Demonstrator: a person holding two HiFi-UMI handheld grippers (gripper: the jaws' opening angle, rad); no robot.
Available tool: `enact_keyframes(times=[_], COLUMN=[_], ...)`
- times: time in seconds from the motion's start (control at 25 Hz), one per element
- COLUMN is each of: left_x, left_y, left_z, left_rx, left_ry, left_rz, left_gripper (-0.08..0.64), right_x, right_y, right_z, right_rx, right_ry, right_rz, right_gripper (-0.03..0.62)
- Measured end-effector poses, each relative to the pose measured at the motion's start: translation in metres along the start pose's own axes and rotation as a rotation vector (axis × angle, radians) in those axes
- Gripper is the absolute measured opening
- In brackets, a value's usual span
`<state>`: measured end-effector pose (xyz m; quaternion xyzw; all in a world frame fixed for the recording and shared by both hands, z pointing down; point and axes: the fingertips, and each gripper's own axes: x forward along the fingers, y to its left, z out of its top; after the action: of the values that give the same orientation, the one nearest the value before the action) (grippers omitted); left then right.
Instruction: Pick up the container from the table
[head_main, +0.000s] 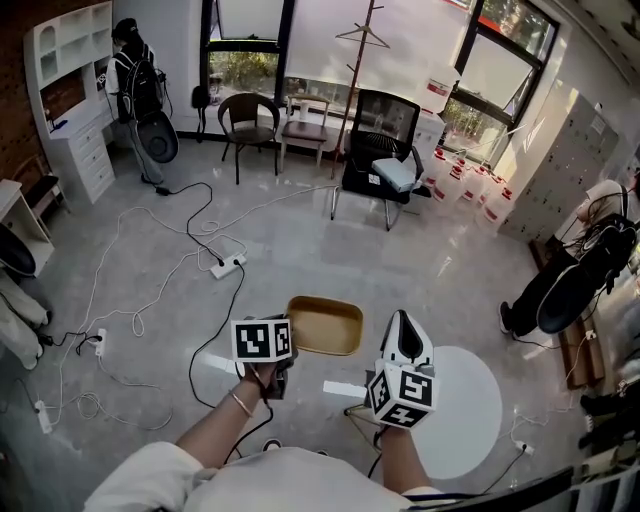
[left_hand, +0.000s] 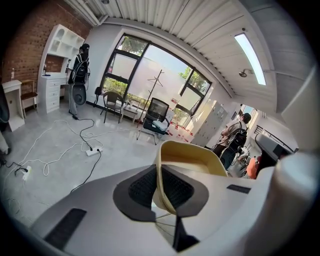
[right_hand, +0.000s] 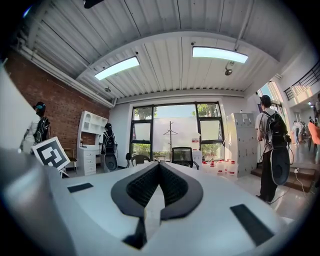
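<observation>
Left tool (head_main: 286, 352) is clamped on the near wall of a tan, rounded-rectangular plastic container (head_main: 325, 325). In the left gripper view the thin rim sits pinched btwn the two black ribbed pads (left_hand: 142, 187), w/ the open tray reaching out past the tips. The container is off the round white table (head_main: 470, 405): it hangs in the air to the table's left, over the grey floor (head_main: 150, 270), mouth up and roughly level. Only the left tool touches it.

Right tool (head_main: 402, 325) is held beside it, over the table's left edge, apart from the container. Its jaws are together w/ nothing btwn them; the right gripper view shows the pads (right_hand: 145, 187) meeting at the front.

On the floor: white power strip (head_main: 228, 266) w/ black and white cables trailing off. Bkgd: black office chair (head_main: 383, 140) by the windows, white shelf-and-drawer unit (head_main: 72, 90) far left w/ a person wearing a backpack (head_main: 135, 85) next to it. Another person (head_main: 565, 285) stands at the right by the lockers.
</observation>
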<state>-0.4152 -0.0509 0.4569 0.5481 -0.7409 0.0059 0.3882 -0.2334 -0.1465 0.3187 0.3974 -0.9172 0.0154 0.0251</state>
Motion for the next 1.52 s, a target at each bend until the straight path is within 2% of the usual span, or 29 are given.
enact_keyframes(times=[0.52, 0.84, 1.52], left_x=[0.012, 0.016, 0.019], left_y=[-0.026, -0.034, -0.03], left_z=[-0.017, -0.009, -0.018], left_rx=[-0.019, -0.002, -0.007], left_ry=[0.011, -0.01, 0.002], left_rz=[0.007, 0.03, 0.042], left_gripper=[0.037, 0.037, 0.037], right_x=[-0.005, 0.003, 0.01], right_y=[-0.025, -0.037, -0.038], right_z=[-0.001, 0.001, -0.012], right_rx=[-0.009, -0.021, -0.004], right_ry=[0.008, 0.023, 0.063], right_rz=[0.011, 0.009, 0.008], right_gripper=[0.025, 0.025, 0.025])
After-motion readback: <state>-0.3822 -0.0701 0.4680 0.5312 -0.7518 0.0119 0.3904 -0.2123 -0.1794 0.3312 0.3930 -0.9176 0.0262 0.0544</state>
